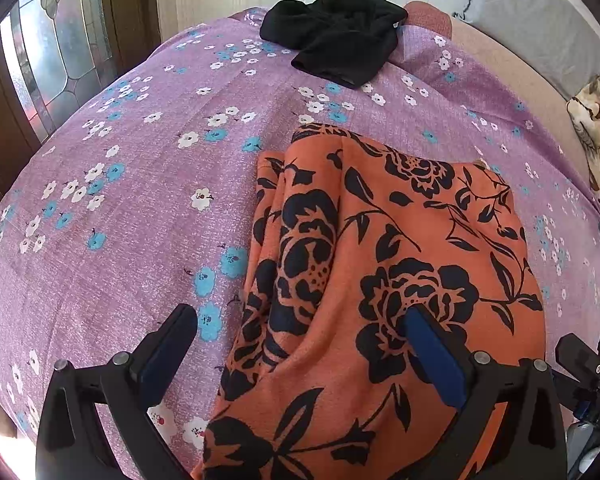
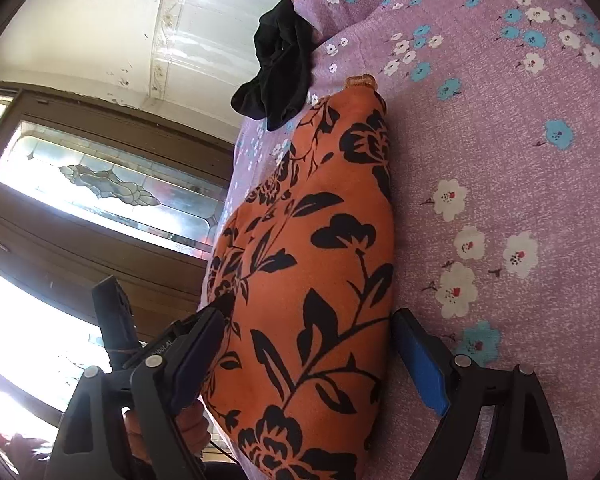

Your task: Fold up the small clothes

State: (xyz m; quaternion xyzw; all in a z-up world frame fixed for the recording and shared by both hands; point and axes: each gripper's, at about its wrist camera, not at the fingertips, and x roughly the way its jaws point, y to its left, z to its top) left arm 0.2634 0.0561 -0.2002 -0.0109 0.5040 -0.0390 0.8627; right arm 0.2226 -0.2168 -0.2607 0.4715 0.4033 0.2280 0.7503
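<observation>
An orange garment with black flower print [image 1: 380, 280] lies folded on the purple flowered bedsheet [image 1: 120, 200]. My left gripper [image 1: 300, 320] is open, its jaws wide apart over the garment's near left edge. In the right wrist view the same garment [image 2: 312, 280] runs between the jaws of my right gripper [image 2: 308, 328], which is open and tilted on its side. A black garment [image 1: 336, 36] lies crumpled at the far end of the bed; it also shows in the right wrist view [image 2: 280, 68].
A wooden door with leaded glass [image 1: 48, 60] stands left of the bed. A grey pillow [image 1: 520, 4] and a beige patterned cloth [image 1: 596, 128] lie at the right side. The other gripper's body [image 1: 592, 364] shows at the right edge.
</observation>
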